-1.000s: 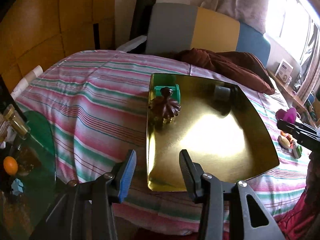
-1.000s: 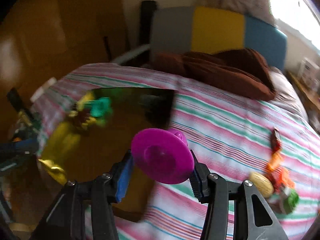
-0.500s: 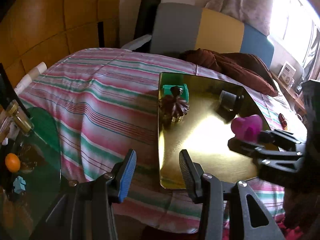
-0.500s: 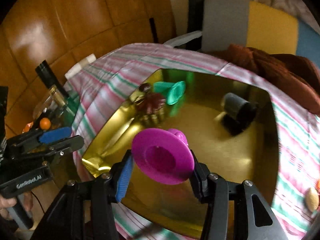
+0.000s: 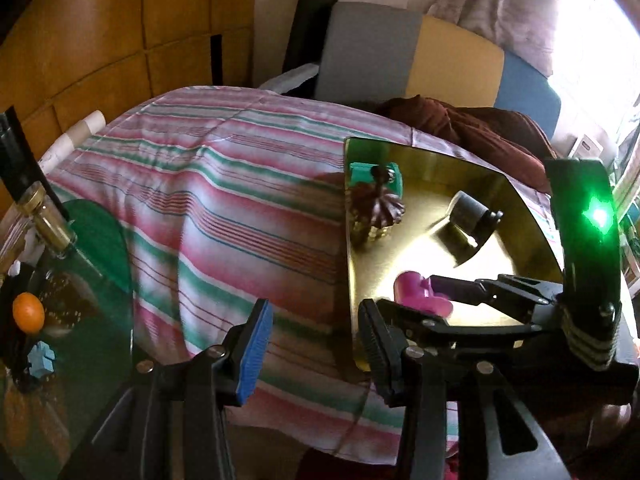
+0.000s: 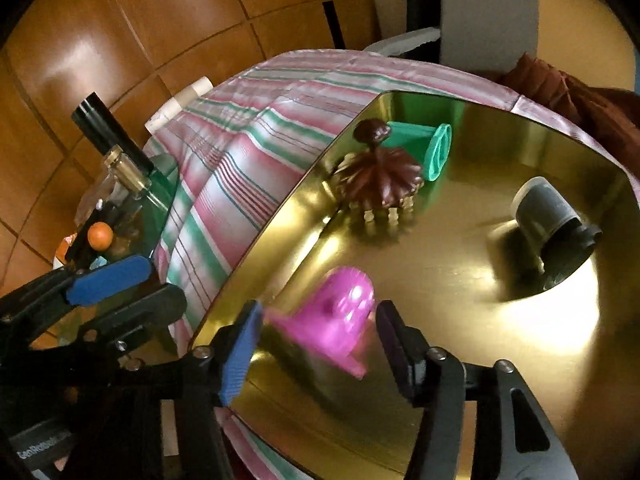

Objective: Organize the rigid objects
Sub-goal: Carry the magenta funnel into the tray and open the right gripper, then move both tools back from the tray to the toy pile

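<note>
- Our right tongs [image 6: 316, 344] hang over the near part of the gold tray [image 6: 500, 360], their jaws having just been opening; the magenta toy [image 6: 336, 320] sits blurred between them, off both pads.
- Our left tongs [image 5: 316, 340] stand partly open with nothing in them, over the striped bedspread [image 5: 220, 208] just beside the tray's near corner.
- Farther along the tray we see a grey cylinder [image 6: 544, 212].
- Farthest stand a brown carousel toy [image 6: 384, 176] and a green piece [image 6: 432, 148].

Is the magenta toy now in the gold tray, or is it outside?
In: the magenta toy sits over the gold tray floor, between the right gripper jaws, which have just been opening and stand clear of it.
</note>
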The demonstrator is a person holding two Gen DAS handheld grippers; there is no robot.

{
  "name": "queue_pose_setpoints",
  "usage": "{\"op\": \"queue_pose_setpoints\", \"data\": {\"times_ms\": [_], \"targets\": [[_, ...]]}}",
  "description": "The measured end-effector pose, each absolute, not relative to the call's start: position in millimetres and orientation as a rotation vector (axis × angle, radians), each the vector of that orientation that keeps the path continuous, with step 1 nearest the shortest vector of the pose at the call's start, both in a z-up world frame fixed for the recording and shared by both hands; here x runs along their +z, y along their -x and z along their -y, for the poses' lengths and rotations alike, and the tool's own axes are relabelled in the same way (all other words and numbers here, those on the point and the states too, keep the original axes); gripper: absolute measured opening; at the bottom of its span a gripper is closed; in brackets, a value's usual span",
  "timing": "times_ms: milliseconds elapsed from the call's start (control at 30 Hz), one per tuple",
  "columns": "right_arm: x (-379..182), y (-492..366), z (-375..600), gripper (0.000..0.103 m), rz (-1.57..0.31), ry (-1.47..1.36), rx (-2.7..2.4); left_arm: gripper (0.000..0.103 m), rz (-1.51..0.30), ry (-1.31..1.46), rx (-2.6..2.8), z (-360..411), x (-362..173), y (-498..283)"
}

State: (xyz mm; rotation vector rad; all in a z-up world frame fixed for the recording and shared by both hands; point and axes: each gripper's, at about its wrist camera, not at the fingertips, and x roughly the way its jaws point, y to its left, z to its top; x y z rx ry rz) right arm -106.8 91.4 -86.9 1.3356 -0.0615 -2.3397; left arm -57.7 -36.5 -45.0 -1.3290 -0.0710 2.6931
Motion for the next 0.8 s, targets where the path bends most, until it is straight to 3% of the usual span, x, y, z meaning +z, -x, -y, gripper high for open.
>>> {"op": "queue_pose_setpoints", "data": {"times_ms": [233,567,800], "targets": [[-79.4,100.1,-96.3,0.067,0.073,-1.311,-2.345,0.045,0.095,1.318,2.719,44.2,-41.4,56.5],[-44.7,77.6,-132.3,0.091,0.057,-1.208,-2.487,0.045,0.075,1.237,2.724,35.9,-22.4,48.3],[-18.9,60.9,-189.3,0.096,0.075,-1.161,-2.633,0.045,0.022,1.199,2.703,19.3,-13.6,43.0]]}}
